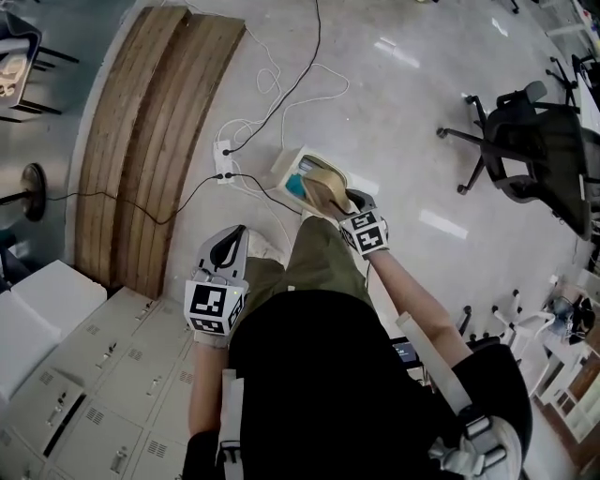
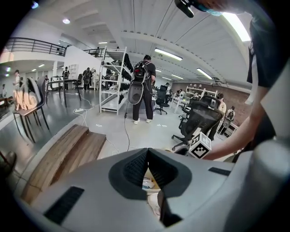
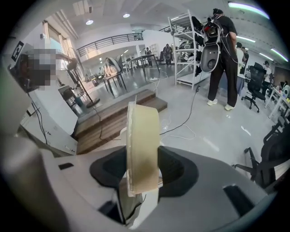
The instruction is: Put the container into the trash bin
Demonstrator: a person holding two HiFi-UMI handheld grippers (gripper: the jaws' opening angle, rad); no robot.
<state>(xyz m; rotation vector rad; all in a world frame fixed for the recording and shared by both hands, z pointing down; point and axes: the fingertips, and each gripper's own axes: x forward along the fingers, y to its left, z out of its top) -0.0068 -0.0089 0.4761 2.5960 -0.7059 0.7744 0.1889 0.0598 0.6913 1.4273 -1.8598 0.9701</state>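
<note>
Snugly between right tongs point(image 3: 143, 176) (edgewise): container point(image 3: 142, 145)

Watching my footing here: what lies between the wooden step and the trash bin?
A white power strip with black and white cables plugged in lies between the wooden step and the trash bin; the head view shows it.

Long brown wooden plank platform point(image 1: 155, 141) lay on the pale glossy floor point(image 1: 403, 112). White power strip point(image 1: 222, 159) sat just beside the platform's right edge, with a black cable point(image 1: 318, 23) plugged in. Grey metal lockers point(image 1: 84, 403) stood at the platform's near end. Black mesh office chair point(image 1: 539, 150) stood well apart, to the platform's right.
</note>
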